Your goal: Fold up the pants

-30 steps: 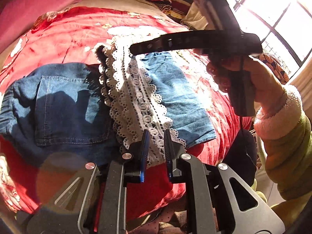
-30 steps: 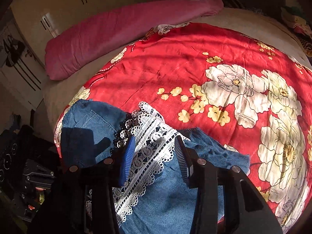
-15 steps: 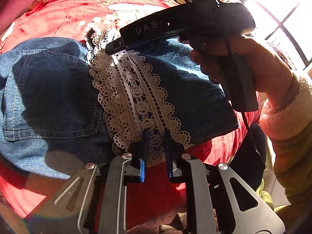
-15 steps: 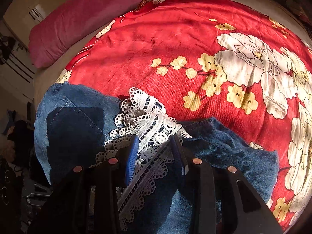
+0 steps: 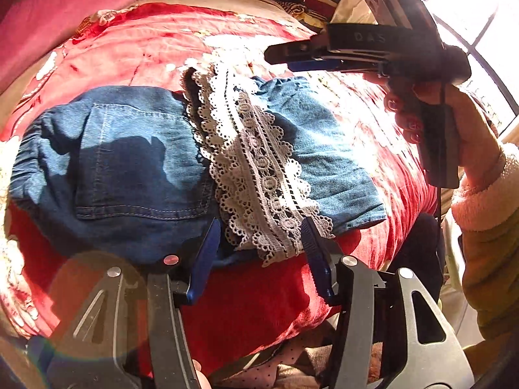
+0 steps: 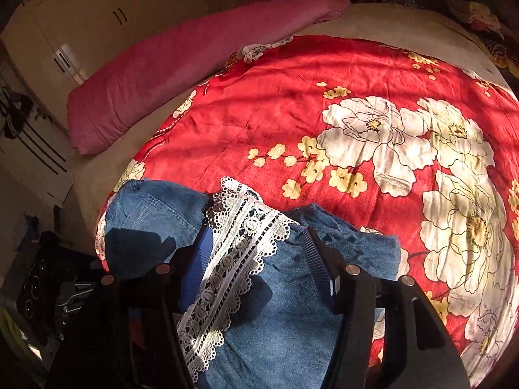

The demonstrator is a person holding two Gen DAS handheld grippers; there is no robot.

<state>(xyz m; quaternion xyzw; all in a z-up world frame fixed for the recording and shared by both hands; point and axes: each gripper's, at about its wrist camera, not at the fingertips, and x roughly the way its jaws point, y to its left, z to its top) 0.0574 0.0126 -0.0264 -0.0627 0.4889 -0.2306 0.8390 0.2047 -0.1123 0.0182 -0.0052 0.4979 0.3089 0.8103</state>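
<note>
The denim pants [image 5: 139,162] are seen folded on the red bedspread [image 6: 324,74], lace hem [image 5: 256,175] on top. Both the left gripper [image 5: 259,246] and right gripper [image 6: 256,256] are held with fingers apart, empty. Creases are best pressed flat, edges squared.

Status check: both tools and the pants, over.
Left tool open, empty. Right tool open above lace trim. Denim pants folded on red quilt. Nothing obstructing.

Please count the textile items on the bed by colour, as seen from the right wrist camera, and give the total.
Blue: 1, the denim pants with white lace trim
Red: 1, the floral bedspread
Pink: 1, the folded blanket
Total: 3
</note>
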